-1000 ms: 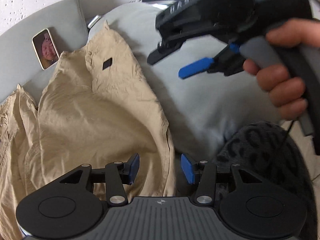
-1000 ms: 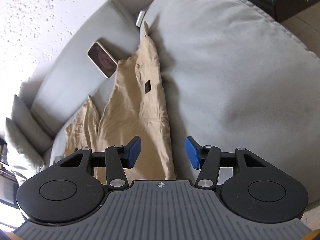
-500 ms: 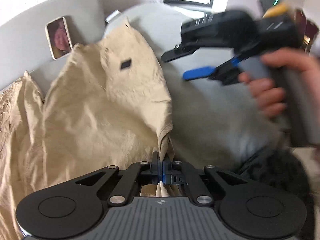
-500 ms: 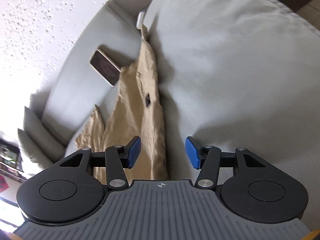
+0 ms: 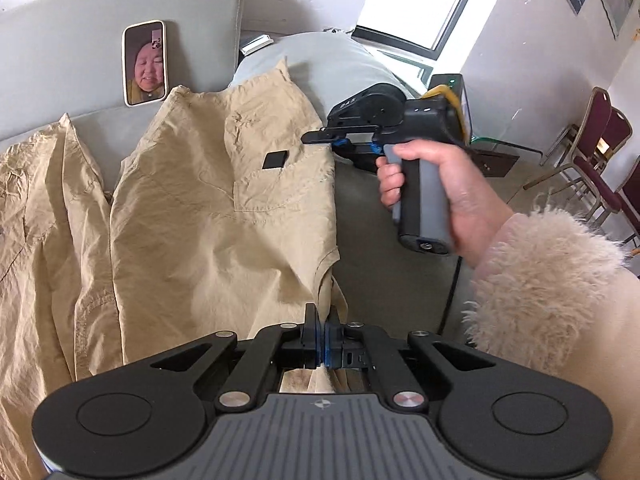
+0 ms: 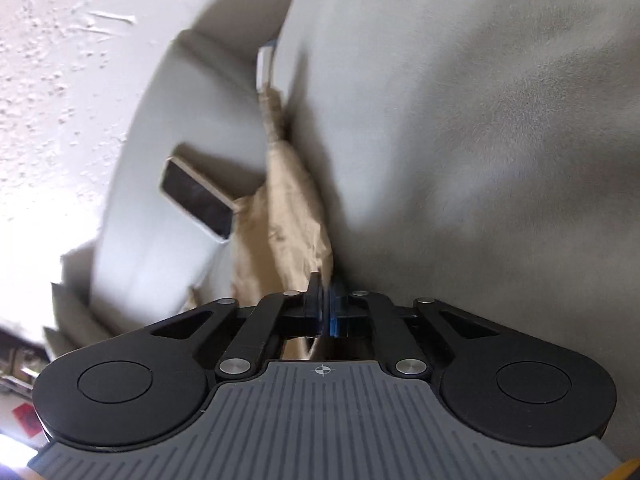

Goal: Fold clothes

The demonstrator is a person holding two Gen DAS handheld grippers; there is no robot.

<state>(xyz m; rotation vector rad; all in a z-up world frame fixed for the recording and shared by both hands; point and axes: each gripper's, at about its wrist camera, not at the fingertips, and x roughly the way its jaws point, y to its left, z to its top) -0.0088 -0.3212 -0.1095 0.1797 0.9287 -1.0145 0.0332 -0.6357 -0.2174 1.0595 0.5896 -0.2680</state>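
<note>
Tan trousers (image 5: 200, 208) lie spread over a grey sofa, with a small black label (image 5: 275, 159) on the back pocket. My left gripper (image 5: 321, 332) is shut on the near right edge of the fabric. In the left wrist view my right gripper (image 5: 320, 138) reaches the trousers' far right edge, held by a hand in a fluffy sleeve (image 5: 552, 280). The right wrist view shows the right gripper (image 6: 325, 300) shut on the tan trousers (image 6: 288, 204) beside the sofa arm; that view is blurred.
A phone (image 5: 144, 63) leans against the grey sofa back (image 5: 72, 40); it is also visible as the phone (image 6: 196, 196) in the right wrist view. The rounded sofa arm (image 6: 480, 120) rises on the right. Dark red chairs (image 5: 600, 152) stand by the far wall.
The left gripper closed on the near edge a second ago and stays shut. The right gripper moved down to the far edge of the trousers and has now closed on it.
</note>
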